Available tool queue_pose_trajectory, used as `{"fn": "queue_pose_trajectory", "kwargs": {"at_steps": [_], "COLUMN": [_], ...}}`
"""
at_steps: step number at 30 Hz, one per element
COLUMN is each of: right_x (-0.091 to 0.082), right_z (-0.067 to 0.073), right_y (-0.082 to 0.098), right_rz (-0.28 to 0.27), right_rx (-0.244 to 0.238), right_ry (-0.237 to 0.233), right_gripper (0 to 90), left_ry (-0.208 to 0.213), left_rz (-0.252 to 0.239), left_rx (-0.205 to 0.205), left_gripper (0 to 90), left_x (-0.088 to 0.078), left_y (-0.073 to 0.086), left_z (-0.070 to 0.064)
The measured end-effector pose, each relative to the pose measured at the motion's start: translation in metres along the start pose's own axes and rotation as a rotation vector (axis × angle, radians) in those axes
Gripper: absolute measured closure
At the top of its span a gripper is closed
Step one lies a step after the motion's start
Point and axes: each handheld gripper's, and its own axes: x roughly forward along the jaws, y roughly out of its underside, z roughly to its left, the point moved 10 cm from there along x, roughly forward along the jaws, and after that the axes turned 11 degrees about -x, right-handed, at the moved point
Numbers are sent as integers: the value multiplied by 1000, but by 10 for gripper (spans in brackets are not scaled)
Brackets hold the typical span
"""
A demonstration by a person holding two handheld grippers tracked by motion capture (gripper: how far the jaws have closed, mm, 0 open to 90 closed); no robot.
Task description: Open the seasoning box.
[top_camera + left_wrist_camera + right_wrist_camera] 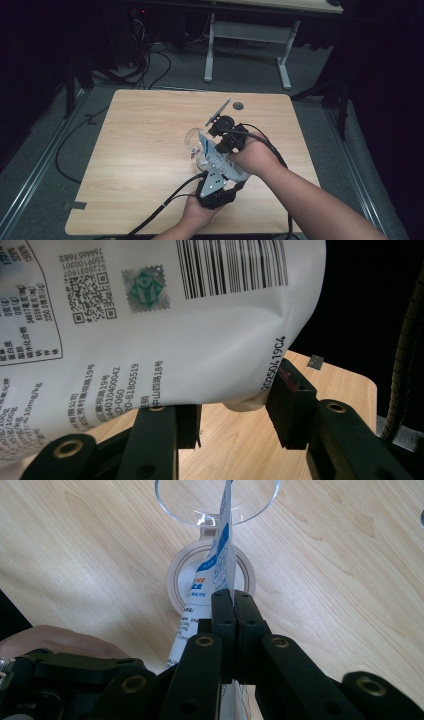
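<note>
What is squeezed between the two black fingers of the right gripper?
In the right gripper view, the right gripper pinches the thin edge of the white printed plastic pouch, which reaches up to the clear glass bowl.

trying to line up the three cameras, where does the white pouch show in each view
High view: the white pouch sits just right of centre, between the two grippers, beside the clear glass.
Left gripper view: it covers the upper left, barcode at the top, its lower edge just above the black jaws.
Right gripper view: seen edge-on at centre, pinched between the shut jaws, reaching up to the glass.
Shared landmark: the wooden table.
</note>
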Motion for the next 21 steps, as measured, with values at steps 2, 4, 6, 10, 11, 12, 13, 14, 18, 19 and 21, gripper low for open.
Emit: {"fn": "queue_pose_trajectory", "kwargs": {"at_steps": [2,4,6,10,11,12,13,14,18,19,21], "right_x": [0,0,0,0,0,0,1,1,0,0,0], "right_z": [0,0,0,0,0,0,0,0,0,0,0], "right_y": [0,0,-1,-1,-1,-1,-1,-1,-1,-1,-1], "right_rz": [-1,0,-2,-4,-3,-3,-3,-4,-3,-3,-3], "right_rx": [1,-2,-3,-6,-4,-5,-5,-7,-5,-4,-5], "right_ry": [1,0,-2,-3,-3,-2,-2,-2,0,1,-1], "right_gripper": [898,898,898,898,898,898,898,898,898,898,898], "left_ry": [0,0,0,0,0,0,0,1,2,3,3], "left_rz": [0,-2,-2,-3,-3,-3,-3,-3,-4,-4,-4], "left_rx": [0,0,0,-1,-1,-1,-1,-1,-1,-2,-2], "left_gripper": [610,609,608,607,607,607,606,606,606,606,606], "left_x": [0,0,0,-1,-1,-1,-1,-1,-1,-1,-1], "left_y": [0,0,0,0,0,0,0,0,-1,-1,-1], "left_z": [0,0,0,0,0,0,0,0,-1,-1,-1]}}
